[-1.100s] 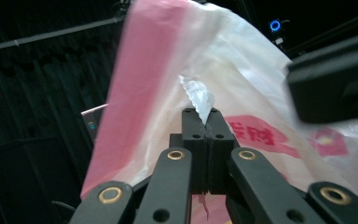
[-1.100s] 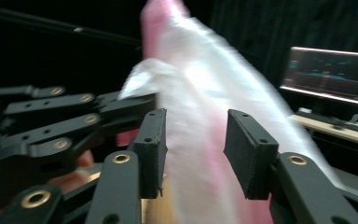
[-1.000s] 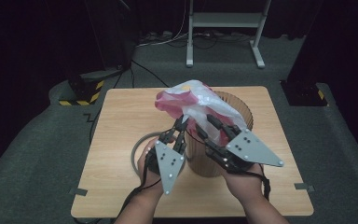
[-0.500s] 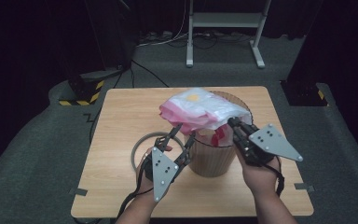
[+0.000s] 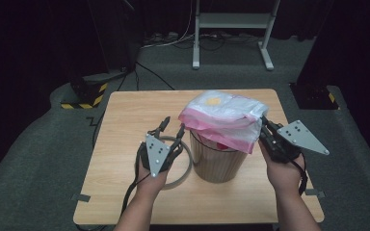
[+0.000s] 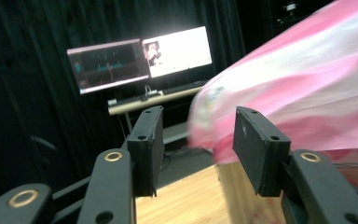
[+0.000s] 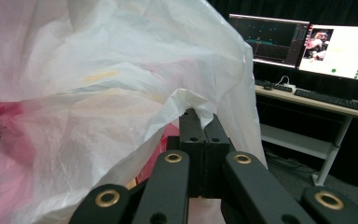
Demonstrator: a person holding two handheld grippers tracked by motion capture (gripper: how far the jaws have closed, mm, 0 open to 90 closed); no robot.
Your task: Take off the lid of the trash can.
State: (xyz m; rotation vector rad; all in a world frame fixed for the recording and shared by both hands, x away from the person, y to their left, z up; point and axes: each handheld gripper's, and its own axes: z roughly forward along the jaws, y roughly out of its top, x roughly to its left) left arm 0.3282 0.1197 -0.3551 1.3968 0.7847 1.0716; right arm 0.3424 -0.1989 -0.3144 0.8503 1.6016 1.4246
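Right gripper view puts us behind our right gripper (image 7: 203,122), its jaws clenched on a fold of the white-and-pink plastic bag (image 7: 98,93), the pinched edge poking up between the pads. Seen from the high view, that same gripper (image 5: 266,129) sits at the bag's (image 5: 224,118) right edge, and the bag drapes over the mouth of the wooden bin (image 5: 219,161) at the middle of the surface (image 5: 125,120).

Our left gripper (image 5: 172,129) hangs to the left of the bin with its jaws released; they have just been opening, and nothing lies between them. From the left gripper view, the two pads (image 6: 151,144) stand apart with the blurred pink bag (image 6: 307,93) just past the right-hand one, not touching it.

Under our left hand (image 5: 153,175) a thin ring (image 5: 185,168) lies flat on the surface, touching or nearly touching the bin's base.

Farther out, two lit monitors (image 7: 303,44) stand on a desk with a keyboard (image 7: 335,99), and a white stand (image 5: 231,29) rises from the floor beyond the surface.
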